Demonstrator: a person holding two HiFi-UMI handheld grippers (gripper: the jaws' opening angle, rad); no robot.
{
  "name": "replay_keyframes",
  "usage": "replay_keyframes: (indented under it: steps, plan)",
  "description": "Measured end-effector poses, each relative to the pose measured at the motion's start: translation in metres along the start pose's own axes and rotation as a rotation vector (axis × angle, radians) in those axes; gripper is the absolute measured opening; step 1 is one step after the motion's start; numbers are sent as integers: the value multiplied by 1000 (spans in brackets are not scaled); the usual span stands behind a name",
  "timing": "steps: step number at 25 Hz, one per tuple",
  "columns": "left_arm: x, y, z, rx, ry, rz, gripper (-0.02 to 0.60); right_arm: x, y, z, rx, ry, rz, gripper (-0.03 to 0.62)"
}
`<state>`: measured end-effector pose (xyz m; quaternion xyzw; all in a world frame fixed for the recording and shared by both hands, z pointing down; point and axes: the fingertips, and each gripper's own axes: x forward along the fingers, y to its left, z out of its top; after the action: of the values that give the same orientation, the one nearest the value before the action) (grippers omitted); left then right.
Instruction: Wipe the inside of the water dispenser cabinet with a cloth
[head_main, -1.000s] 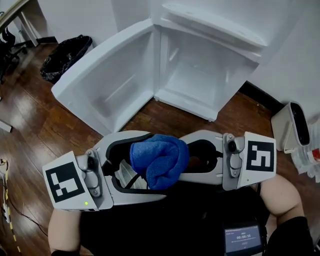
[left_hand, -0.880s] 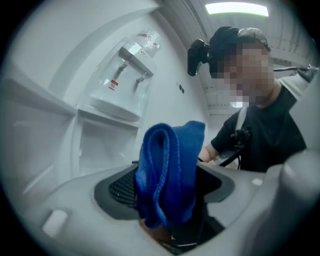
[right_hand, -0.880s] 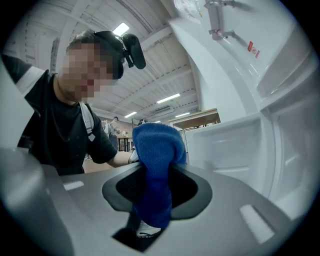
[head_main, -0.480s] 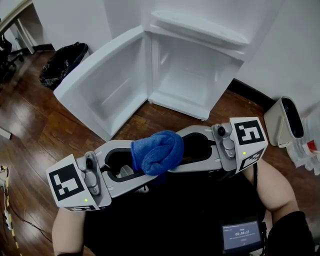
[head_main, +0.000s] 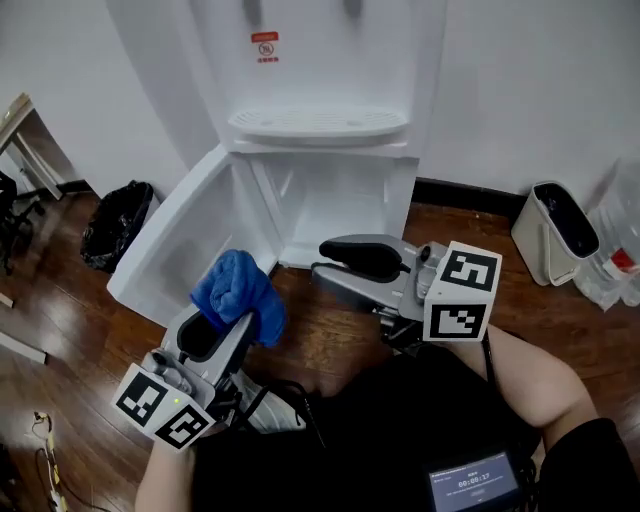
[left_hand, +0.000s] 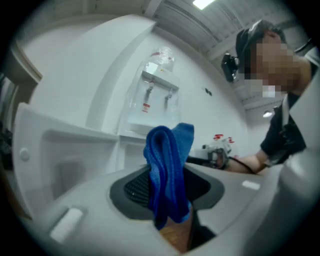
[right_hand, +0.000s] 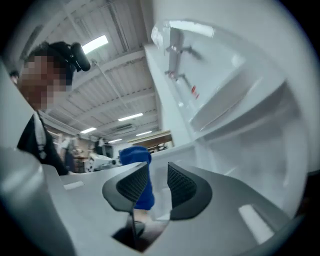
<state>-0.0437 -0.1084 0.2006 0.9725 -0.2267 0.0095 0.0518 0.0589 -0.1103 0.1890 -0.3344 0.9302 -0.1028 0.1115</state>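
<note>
At far left, a black plastic refuse bag (head_main: 118, 222) sits on the brown wood-plank floor (head_main: 60, 300) by the wall. Just right of it, the white cabinet door (head_main: 170, 260) of the tall white water dispenser (head_main: 320, 70) stands open to the left. The left gripper (head_main: 240, 318) is in front of this door. Its jaws have just been closing and are clamped on the folded blue terry cloth (head_main: 238, 290), which sticks up out of the pads. The cloth is outside the cabinet, near the door's lower edge. The white cabinet interior (head_main: 335, 215) lies open below the perforated drip tray (head_main: 318, 122). The right gripper (head_main: 322, 263) is in front of the cabinet opening. Its jaws have just been closing slightly, but the ribbed black pads (right_hand: 182, 187) stand apart with nothing between them. At far right, a white waste bin (head_main: 535, 245) stands against the wall.
</note>
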Motion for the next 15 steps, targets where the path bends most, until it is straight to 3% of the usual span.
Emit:
replay_keyframes:
  steps: [3,6,10,13,15]
  plan:
    - [39,36,10,14,7,177,161,-34,-45,41,-49,-144,-268,107]
    - [88,82,13,44,-10,341,161,-66,-74,62,43,-264,-392,86]
    - [145,121,10,88,-23,544,161,-88,-94,70,181,-321,-401,75]
    - [158,142,8,140,-62,680,161,-90,-95,74,201,-316,-367,71]
    - [162,150,6,194,-82,726,160,-89,-94,78,208,-320,-334,69]
